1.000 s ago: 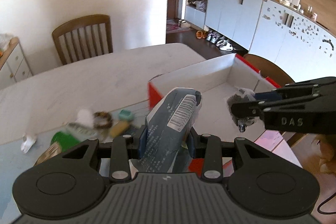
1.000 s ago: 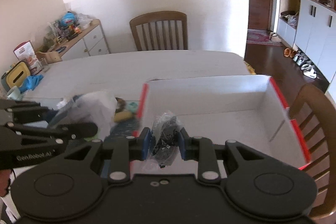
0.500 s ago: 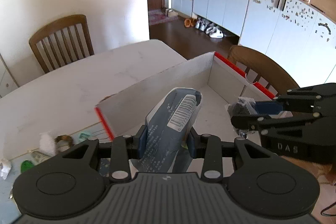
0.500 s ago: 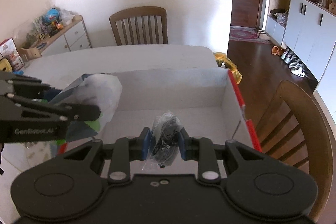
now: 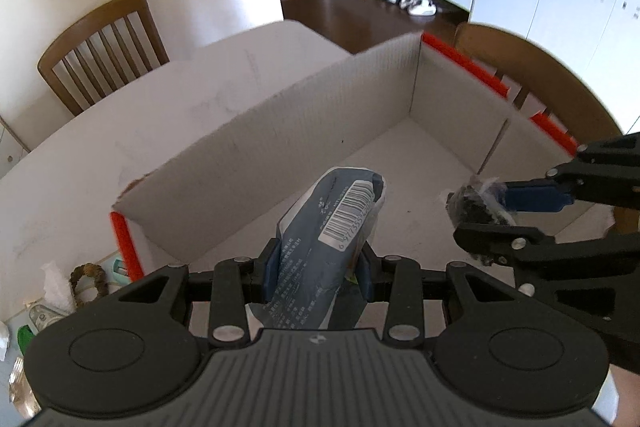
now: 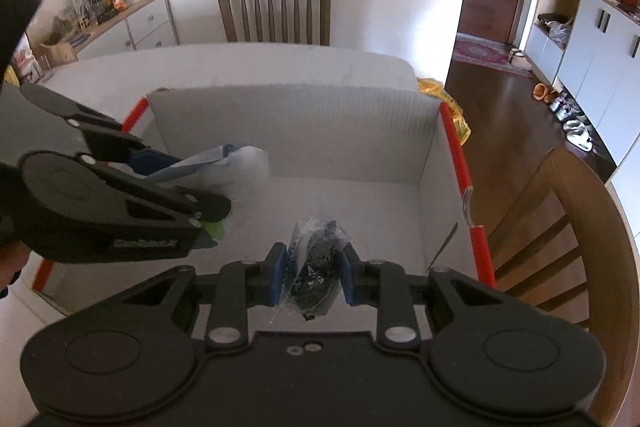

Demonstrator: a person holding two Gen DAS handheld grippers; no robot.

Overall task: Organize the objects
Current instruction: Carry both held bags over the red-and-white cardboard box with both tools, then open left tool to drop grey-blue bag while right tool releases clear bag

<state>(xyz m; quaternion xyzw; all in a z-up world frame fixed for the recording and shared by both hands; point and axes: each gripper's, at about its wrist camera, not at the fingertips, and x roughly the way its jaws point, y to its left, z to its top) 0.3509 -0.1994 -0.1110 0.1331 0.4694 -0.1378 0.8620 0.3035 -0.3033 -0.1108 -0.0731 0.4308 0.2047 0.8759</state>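
You had both loads over the empty box (image 5: 344, 131) — left gripper (image 5: 318, 269) clamping the blue packet (image 5: 332, 239), right gripper (image 6: 312, 269) clamping the clear bag (image 6: 318, 259); clutter (image 5: 86, 279) waited on the tabletop (image 5: 168, 107).

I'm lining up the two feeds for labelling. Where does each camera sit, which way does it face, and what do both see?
Left wrist: rides on the left gripper, looking along its fingers into the cardboard box; it grips a blue packet, with the right gripper entering from the right.
Right wrist: rides on the right gripper, facing the box and a wooden chair; it grips a clear bag of dark bits, with the left gripper at left.
Shared: the box, both grippers and both packets.
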